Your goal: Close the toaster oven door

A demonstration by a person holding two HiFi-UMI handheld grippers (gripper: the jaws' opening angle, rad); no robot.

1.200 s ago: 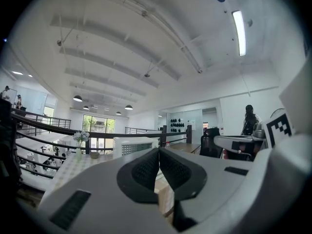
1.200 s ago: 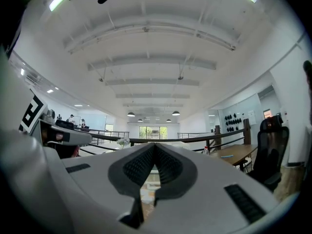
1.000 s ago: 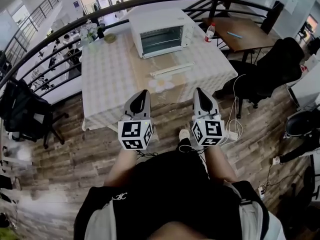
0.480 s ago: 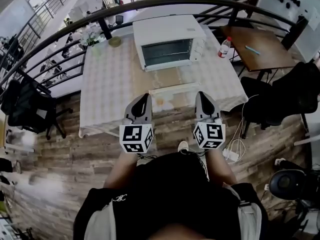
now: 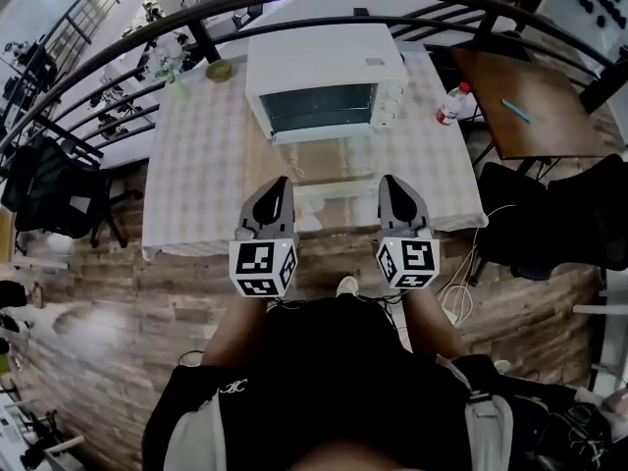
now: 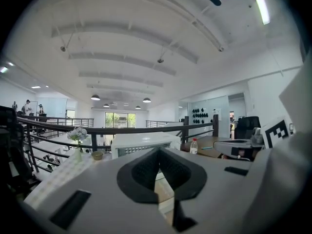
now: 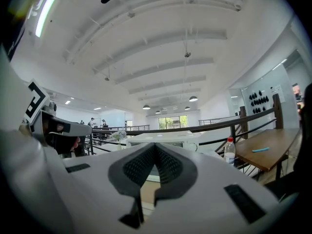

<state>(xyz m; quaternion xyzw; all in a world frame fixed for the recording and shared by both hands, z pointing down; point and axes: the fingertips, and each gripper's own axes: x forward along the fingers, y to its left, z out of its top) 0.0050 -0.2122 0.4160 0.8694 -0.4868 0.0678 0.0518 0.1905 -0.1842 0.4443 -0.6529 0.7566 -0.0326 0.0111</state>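
Sitting toward the far side of the table, the white toaster oven is showing its glass door dropped open and lying flat toward the person. The left gripper and right gripper are flanking the door's front edge, both clenched on nothing. A small bowl is standing left of the oven; I cannot tell what it holds.
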